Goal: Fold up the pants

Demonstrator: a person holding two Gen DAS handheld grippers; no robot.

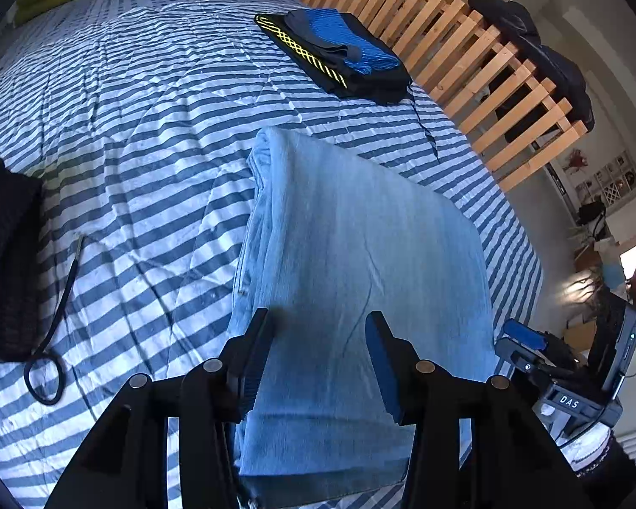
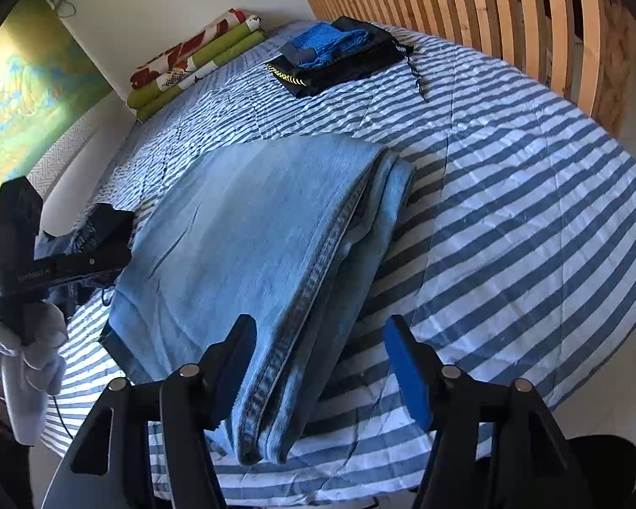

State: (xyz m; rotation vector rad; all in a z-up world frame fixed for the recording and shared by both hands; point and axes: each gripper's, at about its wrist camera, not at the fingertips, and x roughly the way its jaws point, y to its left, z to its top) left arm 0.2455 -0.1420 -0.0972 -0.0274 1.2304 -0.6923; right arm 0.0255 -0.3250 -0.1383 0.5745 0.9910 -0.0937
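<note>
Holding both my grippers, left [image 1: 318, 364] and right [image 2: 322, 364], jaws apart, over folded jeans [image 1: 352, 254] near bed's [image 1: 127, 127] front edge.

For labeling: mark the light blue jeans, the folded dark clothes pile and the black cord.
light blue jeans [image 2: 250, 229], right wrist view, top panel.
folded dark clothes pile [image 1: 373, 80], left wrist view, black bottom layer.
black cord [image 1: 65, 292], left wrist view, straight stretch.
</note>
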